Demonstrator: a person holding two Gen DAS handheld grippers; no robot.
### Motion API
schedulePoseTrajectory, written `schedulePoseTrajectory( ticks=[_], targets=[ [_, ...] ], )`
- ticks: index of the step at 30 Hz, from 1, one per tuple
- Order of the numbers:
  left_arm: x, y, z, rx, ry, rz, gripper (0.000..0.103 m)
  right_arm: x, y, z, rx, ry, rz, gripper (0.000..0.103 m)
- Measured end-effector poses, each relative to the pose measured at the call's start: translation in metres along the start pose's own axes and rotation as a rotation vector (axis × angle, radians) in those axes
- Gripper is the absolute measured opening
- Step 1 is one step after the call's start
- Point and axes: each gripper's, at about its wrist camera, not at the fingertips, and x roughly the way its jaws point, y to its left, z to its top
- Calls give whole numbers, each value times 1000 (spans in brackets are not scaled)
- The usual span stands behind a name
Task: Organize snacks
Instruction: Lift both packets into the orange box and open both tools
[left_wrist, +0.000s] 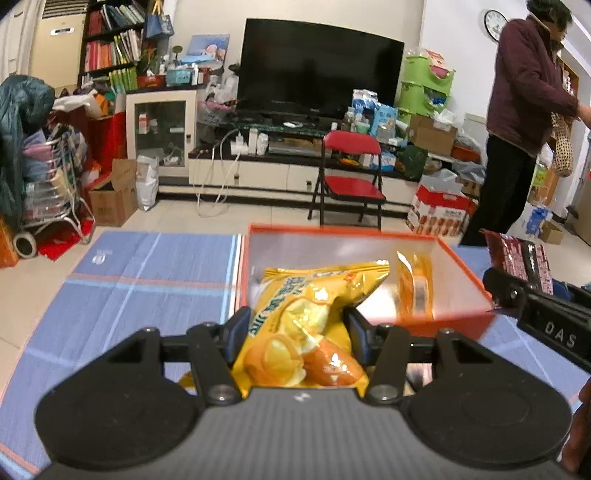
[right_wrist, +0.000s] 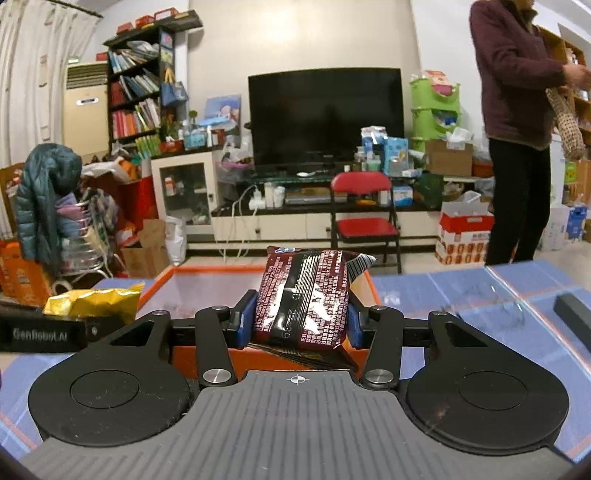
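Note:
My left gripper (left_wrist: 295, 328) is shut on a yellow snack bag (left_wrist: 306, 325) and holds it over the near edge of an orange box (left_wrist: 458, 258). A small orange packet (left_wrist: 415, 288) stands inside the box at the right. My right gripper (right_wrist: 297, 321) is shut on a dark red snack pack (right_wrist: 304, 302) above the near wall of the same box (right_wrist: 159, 284). The right gripper and its red pack (left_wrist: 517, 258) show at the right of the left wrist view. The yellow bag (right_wrist: 96, 301) shows at the left of the right wrist view.
The box sits on a table with a blue plaid cloth (left_wrist: 147, 280). Beyond it stand a red folding chair (left_wrist: 351, 173), a TV on a cabinet (left_wrist: 317, 66) and cluttered shelves. A person (left_wrist: 524, 110) stands at the right. A black object (right_wrist: 572, 314) lies on the cloth at right.

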Motion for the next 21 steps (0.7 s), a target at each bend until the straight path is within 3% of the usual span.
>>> schedulePoseTrajectory(
  ticks=[6,8,10,12,14,17,21],
  targets=[
    [67,-21,38,11,50,-11,53,60,8,40,-50,7,4,33],
    [81,-24,42,11,54,7,63,83,11,46,-63,71,22,35],
    [77,-26,44,26,38,29,74,86,9,51,-56,59,2,43],
    [58,-28,43,66,-7,30,79,73,4,54,-43,29,21,50],
    [34,-26,40,91,-36,41,102,51,-5,54,-25,2,31,57],
    [-12,-14,20,88,-66,52,101,5,-23,39,1,-13,46,68],
    [-57,6,-24,25,-35,95,101,-56,-35,-17,-71,35,88,70]
  ],
)
